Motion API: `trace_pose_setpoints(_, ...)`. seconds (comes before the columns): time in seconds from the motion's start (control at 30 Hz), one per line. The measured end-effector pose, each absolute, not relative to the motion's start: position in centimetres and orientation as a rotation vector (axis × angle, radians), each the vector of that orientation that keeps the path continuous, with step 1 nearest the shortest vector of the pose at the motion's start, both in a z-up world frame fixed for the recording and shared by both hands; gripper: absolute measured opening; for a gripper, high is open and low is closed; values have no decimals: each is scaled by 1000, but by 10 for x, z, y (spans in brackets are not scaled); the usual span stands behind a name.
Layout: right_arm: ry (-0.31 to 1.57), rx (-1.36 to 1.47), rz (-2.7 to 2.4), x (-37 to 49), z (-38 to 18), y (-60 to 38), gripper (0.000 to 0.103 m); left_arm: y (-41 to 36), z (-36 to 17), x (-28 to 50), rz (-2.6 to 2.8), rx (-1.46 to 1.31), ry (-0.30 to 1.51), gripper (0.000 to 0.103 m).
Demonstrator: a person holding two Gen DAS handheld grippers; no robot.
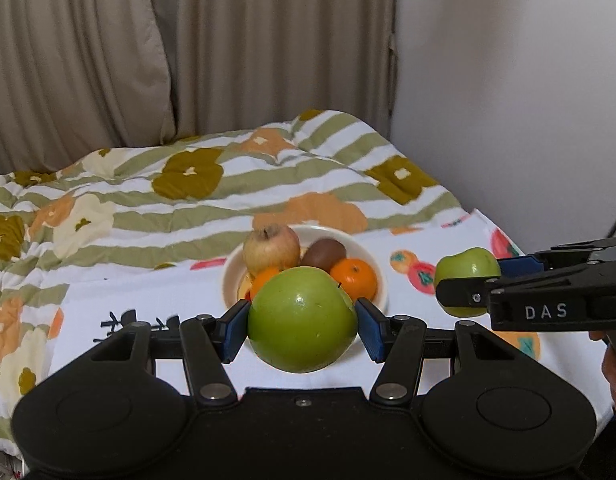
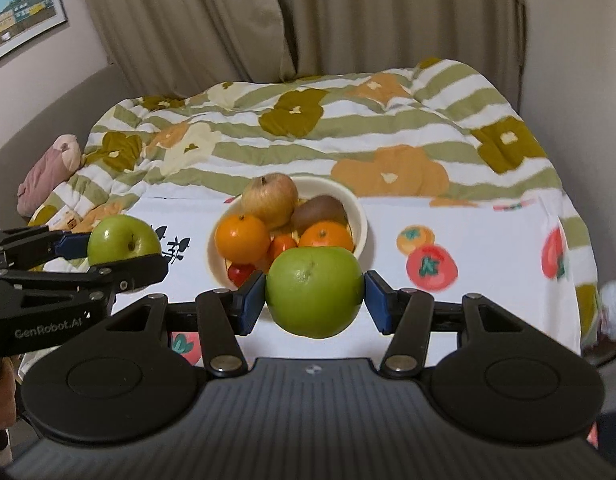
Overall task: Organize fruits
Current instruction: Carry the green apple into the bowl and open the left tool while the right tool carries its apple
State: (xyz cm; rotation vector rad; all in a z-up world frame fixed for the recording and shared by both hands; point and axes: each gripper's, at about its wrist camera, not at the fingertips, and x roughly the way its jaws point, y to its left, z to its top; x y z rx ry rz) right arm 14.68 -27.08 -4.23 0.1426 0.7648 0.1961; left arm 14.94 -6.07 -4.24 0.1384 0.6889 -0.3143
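Each green apple is clamped in a claw: one (image 1: 302, 320) between the left claw (image 1: 302, 326) pads, the other (image 2: 315, 292) in the right claw (image 2: 315, 294), both lifted clear above the bed's white printed cloth (image 2: 487, 264). Just beyond them the white bowl (image 2: 359, 210) holds apple, kiwi and oranges mid-cloth. Open cloth lies to both sides; the striped quilt (image 2: 308, 136) covers the bed's far edge.

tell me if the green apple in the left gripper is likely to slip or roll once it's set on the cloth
The green apple looks glossy and round, pinched only at its sides by the left gripper, so it could slip. On the soft white cloth it would probably roll little.
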Motion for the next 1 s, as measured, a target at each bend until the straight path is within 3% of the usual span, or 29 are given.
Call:
trace_pose_setpoints(0.5,848,91,312,245,-84,-290,68,-85,-105,209,-199,102,811,61)
trace_pose_setpoints(1.0,881,72,355,268,-104,-287,68,-100,-135,224,-195,134,828,61)
